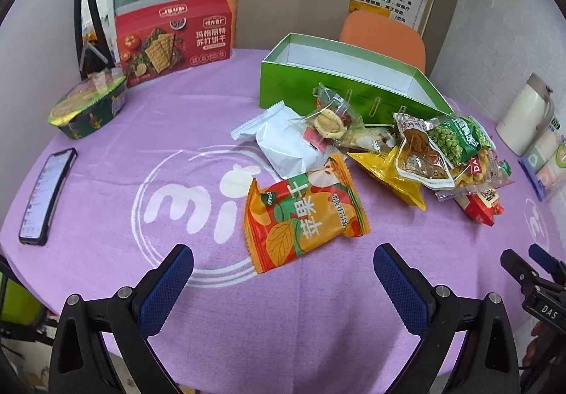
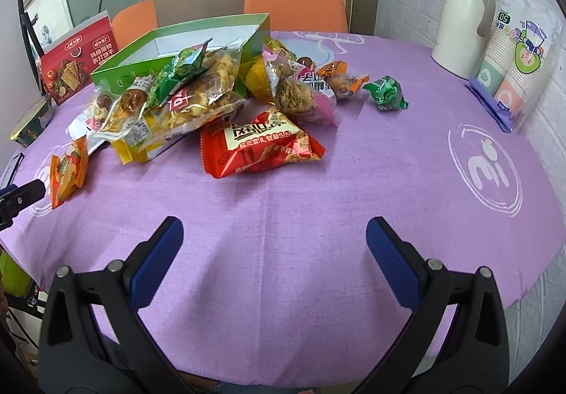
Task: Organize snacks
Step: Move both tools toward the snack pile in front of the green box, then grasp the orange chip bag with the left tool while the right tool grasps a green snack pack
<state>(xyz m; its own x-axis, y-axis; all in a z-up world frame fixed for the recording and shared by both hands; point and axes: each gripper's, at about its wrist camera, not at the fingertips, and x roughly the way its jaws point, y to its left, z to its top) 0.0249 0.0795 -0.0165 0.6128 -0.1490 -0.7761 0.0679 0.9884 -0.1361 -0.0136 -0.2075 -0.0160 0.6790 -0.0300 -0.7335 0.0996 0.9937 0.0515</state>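
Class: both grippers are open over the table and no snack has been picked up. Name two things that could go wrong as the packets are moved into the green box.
1. The snack pile leans against the green box, packets overlapping; pulling one may drag others along.
2. The orange packet lies flat on the tablecloth, so the left gripper might pinch cloth with it.

Bright even indoor light, soft shadows, strong fisheye warp, dark vignette corners

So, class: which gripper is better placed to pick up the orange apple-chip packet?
Left. The left gripper is open with the orange apple-chip packet just ahead; from the right gripper it lies far off left.
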